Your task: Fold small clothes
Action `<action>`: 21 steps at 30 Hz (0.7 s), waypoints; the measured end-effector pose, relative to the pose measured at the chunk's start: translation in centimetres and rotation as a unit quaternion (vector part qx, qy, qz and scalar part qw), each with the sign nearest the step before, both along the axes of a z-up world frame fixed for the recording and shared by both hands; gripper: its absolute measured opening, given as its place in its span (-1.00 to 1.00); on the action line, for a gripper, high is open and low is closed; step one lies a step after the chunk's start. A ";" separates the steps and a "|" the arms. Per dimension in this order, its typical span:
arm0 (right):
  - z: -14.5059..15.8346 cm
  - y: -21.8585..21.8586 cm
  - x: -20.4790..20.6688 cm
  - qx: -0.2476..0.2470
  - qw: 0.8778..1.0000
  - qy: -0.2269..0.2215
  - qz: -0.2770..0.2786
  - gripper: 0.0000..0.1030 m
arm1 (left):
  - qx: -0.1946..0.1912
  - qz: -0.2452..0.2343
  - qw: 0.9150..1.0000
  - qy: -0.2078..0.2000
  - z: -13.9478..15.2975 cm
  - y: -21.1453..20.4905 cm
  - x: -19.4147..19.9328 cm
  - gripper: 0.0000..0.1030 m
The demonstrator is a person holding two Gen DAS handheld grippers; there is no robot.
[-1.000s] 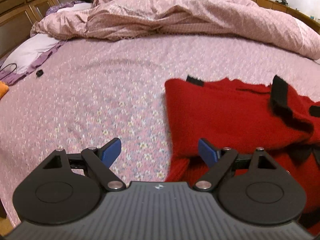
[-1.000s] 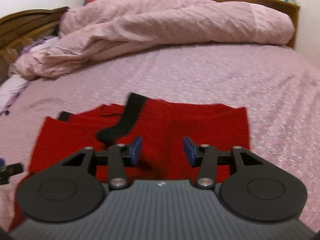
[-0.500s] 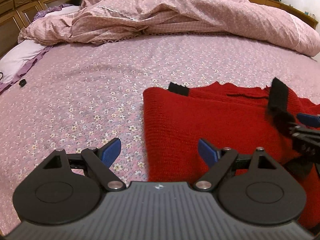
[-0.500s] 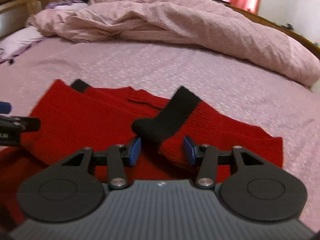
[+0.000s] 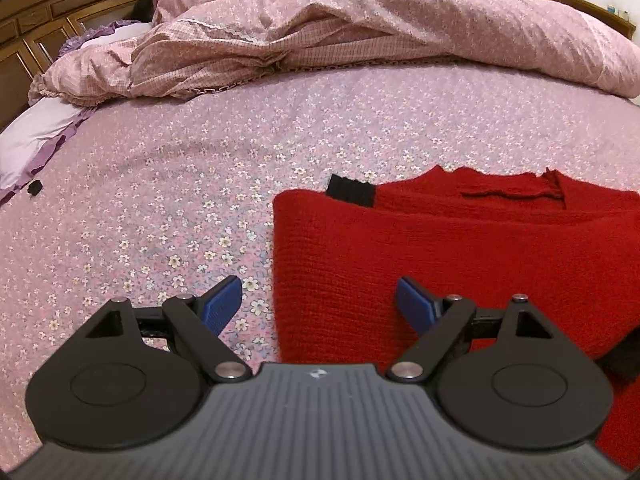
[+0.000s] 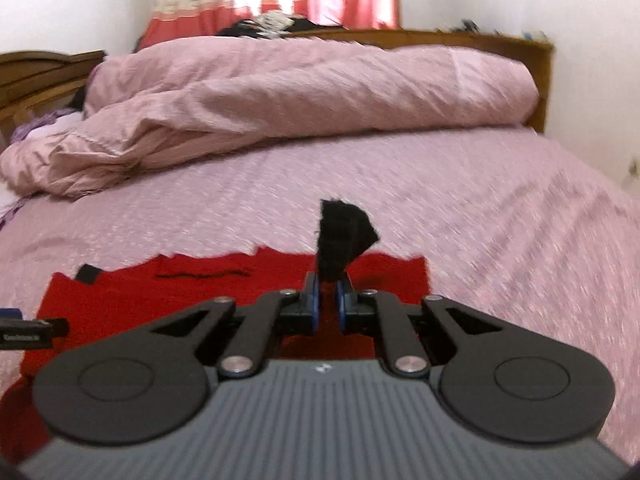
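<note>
A red knit sweater (image 5: 460,248) with black cuffs lies partly folded on the bed; it also shows in the right wrist view (image 6: 180,296). One black cuff (image 5: 352,190) peeks out at its far left corner. My left gripper (image 5: 318,304) is open and empty, its fingers straddling the sweater's left folded edge. My right gripper (image 6: 327,300) is shut on the other black sleeve cuff (image 6: 344,236), which sticks up above the fingers. The left gripper's tip shows at the left edge of the right wrist view (image 6: 28,328).
The pink floral bedsheet (image 5: 160,200) spreads to the left and beyond the sweater. A bunched pink duvet (image 5: 360,32) lies across the far side. A pillow (image 5: 32,140) and wooden headboard (image 5: 40,20) are at far left. A small black object (image 5: 35,187) lies near the pillow.
My right gripper has closed on the black sleeve cuff and lifted it. My left gripper has shifted slightly closer over the sweater's left edge, staying open.
</note>
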State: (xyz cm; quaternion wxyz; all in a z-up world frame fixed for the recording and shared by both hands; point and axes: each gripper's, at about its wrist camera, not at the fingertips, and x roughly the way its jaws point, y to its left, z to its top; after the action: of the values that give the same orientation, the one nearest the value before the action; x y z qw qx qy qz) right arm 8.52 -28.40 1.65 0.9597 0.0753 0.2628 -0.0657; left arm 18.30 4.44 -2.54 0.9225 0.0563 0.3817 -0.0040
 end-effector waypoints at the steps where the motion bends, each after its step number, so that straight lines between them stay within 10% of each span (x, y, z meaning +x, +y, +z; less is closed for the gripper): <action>1: -0.7 -0.7 0.0 0.008 1.000 0.009 -0.006 -0.79 | 0.001 -0.001 1.000 0.000 -0.2 0.0 0.1 0.70; 8: -4.8 -2.0 -1.1 0.050 0.997 0.056 -0.016 -0.71 | 0.002 -0.002 1.000 0.000 -1.1 0.2 0.5 0.71; 21: -0.3 -3.0 -3.1 0.046 0.999 -0.005 -0.011 -0.50 | 0.011 -0.051 0.998 -0.026 1.2 -1.5 -0.9 0.68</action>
State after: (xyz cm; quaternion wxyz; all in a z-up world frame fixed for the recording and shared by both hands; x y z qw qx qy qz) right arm 5.42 -31.43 1.37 0.9558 0.1222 0.2598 -0.0634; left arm 17.43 2.94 -1.38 0.9302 0.0861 0.3539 -0.0450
